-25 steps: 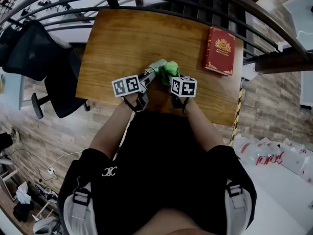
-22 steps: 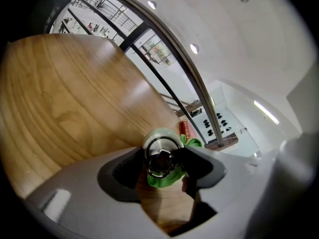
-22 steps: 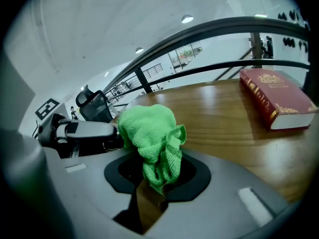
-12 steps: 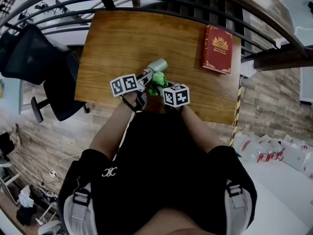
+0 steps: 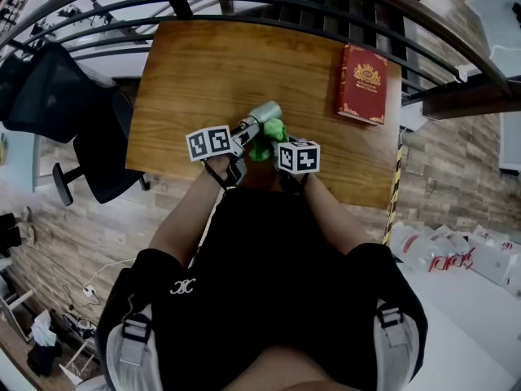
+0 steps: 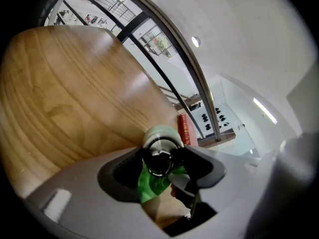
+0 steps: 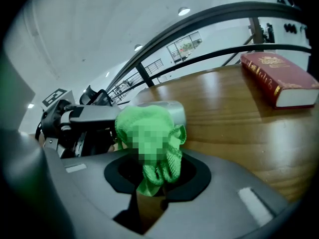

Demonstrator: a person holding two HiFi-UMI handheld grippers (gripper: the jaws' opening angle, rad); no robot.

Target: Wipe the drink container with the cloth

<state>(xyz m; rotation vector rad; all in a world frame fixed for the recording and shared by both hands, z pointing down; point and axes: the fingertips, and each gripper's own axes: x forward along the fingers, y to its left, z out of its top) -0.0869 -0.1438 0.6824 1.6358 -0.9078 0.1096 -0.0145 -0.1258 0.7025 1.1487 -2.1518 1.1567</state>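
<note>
Bottle (image 5: 262, 112), judged stiff, smooth, slippery metal, lies sideways over the bench's (image 5: 203, 63) near edge, left gripper (image 5: 242, 129) jaws clamped on its narrow end, right gripper (image 5: 281, 145) jaws pinching soft green cloth (image 5: 269, 135) against its side.

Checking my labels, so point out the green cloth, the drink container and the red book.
green cloth (image 7: 158, 169), right gripper view, on its lower folds.
drink container (image 5: 264, 111), head view, on its silver body.
red book (image 5: 364, 84), head view, on the front cover.
</note>
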